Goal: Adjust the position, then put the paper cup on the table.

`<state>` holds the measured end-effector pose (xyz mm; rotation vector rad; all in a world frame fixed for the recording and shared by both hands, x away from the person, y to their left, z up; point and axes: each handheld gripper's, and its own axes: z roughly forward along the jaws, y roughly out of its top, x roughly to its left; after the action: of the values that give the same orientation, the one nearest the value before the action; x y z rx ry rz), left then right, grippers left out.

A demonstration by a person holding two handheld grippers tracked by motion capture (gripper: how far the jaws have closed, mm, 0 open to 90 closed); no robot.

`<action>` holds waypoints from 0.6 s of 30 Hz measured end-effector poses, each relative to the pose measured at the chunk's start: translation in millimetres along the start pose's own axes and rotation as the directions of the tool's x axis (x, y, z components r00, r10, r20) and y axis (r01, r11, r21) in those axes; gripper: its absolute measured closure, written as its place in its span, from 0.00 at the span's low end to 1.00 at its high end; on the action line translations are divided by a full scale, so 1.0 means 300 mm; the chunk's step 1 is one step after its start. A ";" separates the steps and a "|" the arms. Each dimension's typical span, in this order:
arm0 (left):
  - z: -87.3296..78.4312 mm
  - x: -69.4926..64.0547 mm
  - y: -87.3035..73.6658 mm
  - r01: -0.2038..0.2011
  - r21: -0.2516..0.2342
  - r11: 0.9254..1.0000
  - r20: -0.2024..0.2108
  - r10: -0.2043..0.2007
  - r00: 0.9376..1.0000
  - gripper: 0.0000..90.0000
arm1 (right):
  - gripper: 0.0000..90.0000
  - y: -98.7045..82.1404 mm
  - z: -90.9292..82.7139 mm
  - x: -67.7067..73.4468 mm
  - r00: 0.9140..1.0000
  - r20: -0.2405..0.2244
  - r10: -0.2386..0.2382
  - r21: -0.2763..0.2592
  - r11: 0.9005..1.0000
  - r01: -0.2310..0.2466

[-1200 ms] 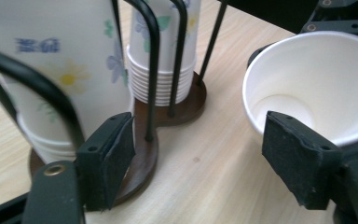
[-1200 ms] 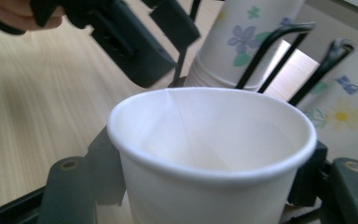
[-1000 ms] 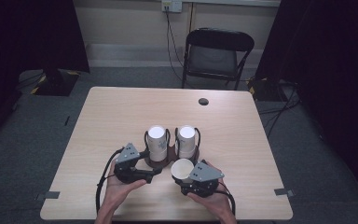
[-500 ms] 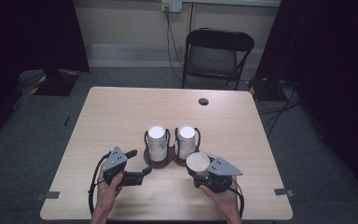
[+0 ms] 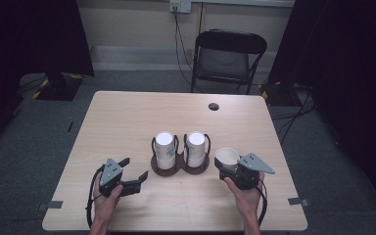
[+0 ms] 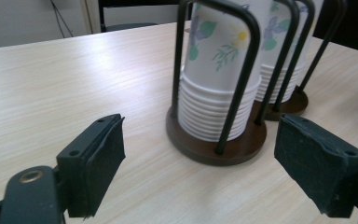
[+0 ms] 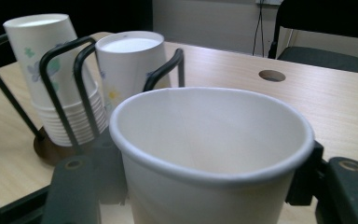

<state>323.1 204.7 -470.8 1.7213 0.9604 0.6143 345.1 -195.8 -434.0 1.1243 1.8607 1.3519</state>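
Gripping a paper cup (image 5: 227, 157) in the right gripper (image 5: 231, 169), whose jaws have just been closing on its sides, we hold it upright, mouth up and long axis vertical, just right of the cup holder (image 5: 180, 166) on the table (image 5: 127, 117). Our left gripper (image 5: 133, 172) stands open and empty beside the holder's stacked cups (image 6: 216, 70).

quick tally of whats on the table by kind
Stacks of upside-down cups in the holder: 2 (left stack, right stack)
Loose cup, upright, in the right gripper: 1
Two-ring cup holder: 1
Total: 4
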 end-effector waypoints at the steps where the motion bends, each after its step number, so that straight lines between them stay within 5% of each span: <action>1: 0.000 0.001 -0.003 -0.002 -0.002 1.000 -0.002 0.002 1.000 0.17 | 0.36 0.003 0.004 -0.012 1.000 0.012 0.013 -0.002 1.000 -0.013; 18: 0.014 0.023 -0.017 0.018 -0.020 1.000 -0.098 -0.020 0.995 0.18 | 0.35 0.070 0.089 -0.118 0.998 0.068 0.014 -0.019 1.000 -0.013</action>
<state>328.6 208.9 -477.5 1.6756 1.0357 0.6990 390.3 -211.5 -423.8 1.1608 1.7920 1.3191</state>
